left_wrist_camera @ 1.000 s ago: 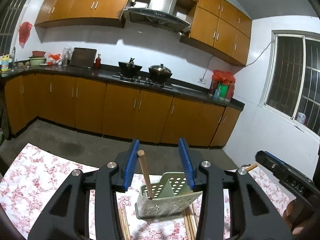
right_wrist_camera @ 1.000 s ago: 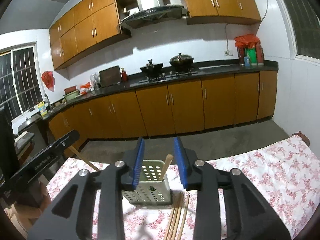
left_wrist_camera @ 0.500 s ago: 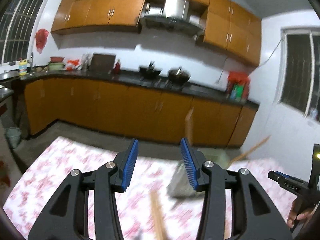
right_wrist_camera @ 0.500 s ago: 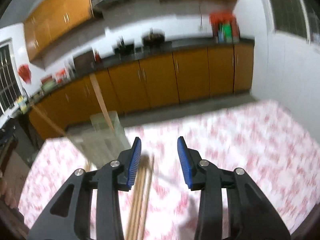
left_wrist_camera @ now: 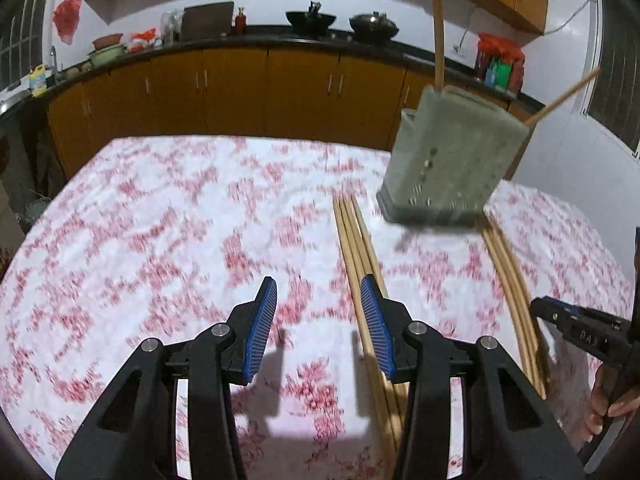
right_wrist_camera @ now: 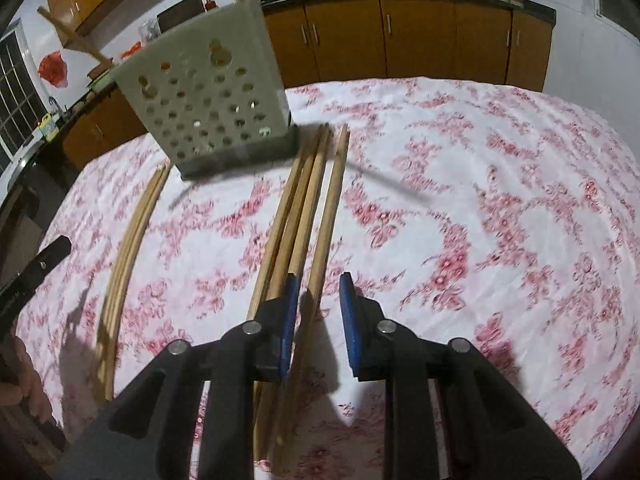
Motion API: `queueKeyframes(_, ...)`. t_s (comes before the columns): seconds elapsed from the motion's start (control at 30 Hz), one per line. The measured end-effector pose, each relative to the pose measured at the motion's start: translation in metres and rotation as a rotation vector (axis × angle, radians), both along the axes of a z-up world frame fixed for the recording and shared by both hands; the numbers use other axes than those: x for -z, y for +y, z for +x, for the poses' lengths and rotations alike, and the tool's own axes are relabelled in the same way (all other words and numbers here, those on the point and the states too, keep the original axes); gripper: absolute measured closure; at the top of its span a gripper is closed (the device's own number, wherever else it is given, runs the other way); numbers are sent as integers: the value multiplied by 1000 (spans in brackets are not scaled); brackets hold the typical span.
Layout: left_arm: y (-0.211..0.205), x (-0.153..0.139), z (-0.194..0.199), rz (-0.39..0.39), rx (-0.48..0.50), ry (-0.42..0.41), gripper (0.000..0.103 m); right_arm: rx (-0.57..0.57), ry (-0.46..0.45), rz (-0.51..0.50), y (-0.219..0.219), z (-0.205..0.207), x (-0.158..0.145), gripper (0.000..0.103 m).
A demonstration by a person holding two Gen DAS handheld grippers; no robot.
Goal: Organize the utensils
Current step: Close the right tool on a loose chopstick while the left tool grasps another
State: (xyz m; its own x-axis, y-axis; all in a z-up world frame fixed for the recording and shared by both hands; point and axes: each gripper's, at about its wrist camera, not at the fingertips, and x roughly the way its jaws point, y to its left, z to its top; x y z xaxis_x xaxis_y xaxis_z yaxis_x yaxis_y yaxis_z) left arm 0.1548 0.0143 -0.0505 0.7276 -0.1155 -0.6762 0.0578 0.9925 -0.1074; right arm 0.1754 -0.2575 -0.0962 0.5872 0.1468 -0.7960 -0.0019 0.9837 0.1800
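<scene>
Okay, both grippers hang low over the table (left_wrist_camera: 160,208) with its floral cloth, jaws parted and holding nothing. Left gripper (left_wrist_camera: 318,300) sits just left of one bundle of wooden chopsticks (left_wrist_camera: 356,240) lying flat on the cloth; that bundle runs under its right finger. A second bundle (left_wrist_camera: 508,264) lies further right, near the other gripper's tip (left_wrist_camera: 560,316) at the frame edge.

Right gripper (right_wrist_camera: 318,284) is over the near bundle (right_wrist_camera: 304,200): one loose chopstick (right_wrist_camera: 330,208) runs in between its blue fingers, the remaining sticks pass under the left finger. Whether it touches any stick, cannot tell. The far bundle (right_wrist_camera: 128,240) lies well to the left.

The grey-green perforated utensil holder (right_wrist_camera: 208,92) stands at the far ends of the two bundles, looking tilted, with two chopsticks (left_wrist_camera: 438,20) sticking out of its top at different angles. Its base is blurred.

Behind: brown kitchen cabinets (left_wrist_camera: 240,88) and a dark countertop with pots (left_wrist_camera: 374,28).
</scene>
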Motion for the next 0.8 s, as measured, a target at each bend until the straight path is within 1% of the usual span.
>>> queueKeyframes(0.1, -1, 10, -3, -2, 9, 20, 59, 3, -12, -53, 4, 2, 3, 94)
queueKeyframes(0.17, -5, 15, -4, -3, 20, 34, 60, 21, -16, -61, -1, 2, 2, 95)
queueKeyframes(0.3, -11, 21, -7, -6, 44, 57, 65, 67, -18, -55, -14, 2, 1, 95)
queueKeyframes(0.53, -20, 32, -9, 2, 76, 102, 74, 77, -20, -57, -19, 3, 1, 95)
queueKeyframes(0.67, -22, 32, -9, 11, 82, 111, 76, 77, -20, -56, -21, 3, 1, 95)
queueKeyframes(0.8, -27, 33, -10, 36, 95, 119, 76, 78, -20, -58, -22, 3, 0, 95)
